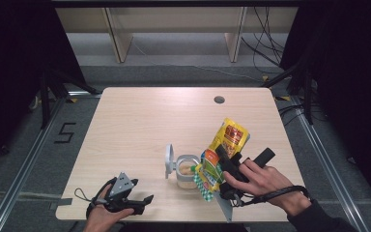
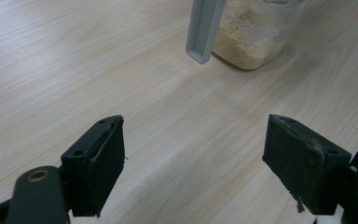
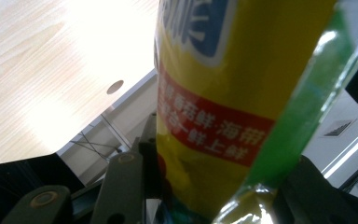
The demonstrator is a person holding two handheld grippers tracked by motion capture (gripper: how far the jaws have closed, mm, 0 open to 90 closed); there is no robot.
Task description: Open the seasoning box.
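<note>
At the desk's (image 1: 140, 116) seven o'clock my left claw (image 1: 142, 200) rests, jaws wide, empty. At centre, the jar (image 1: 187, 171), lid flipped open. At four o'clock my right claw (image 1: 221, 157) pinches the seasoning pouch (image 1: 224, 145) mid-body, tilted over the jar. Light, crinkly, slippery film; I'd grip near a seam.

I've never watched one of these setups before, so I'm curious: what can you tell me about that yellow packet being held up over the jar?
The yellow packet is a glossy, crinkly plastic pouch with a red band of white lettering, a blue patch and green edges. The right gripper clamps it around the middle, tilted, lower end at the mouth of the open glass jar, which holds pale grains. Its upper end points up and away from the person. Whether it is pouring I cannot tell.
</note>
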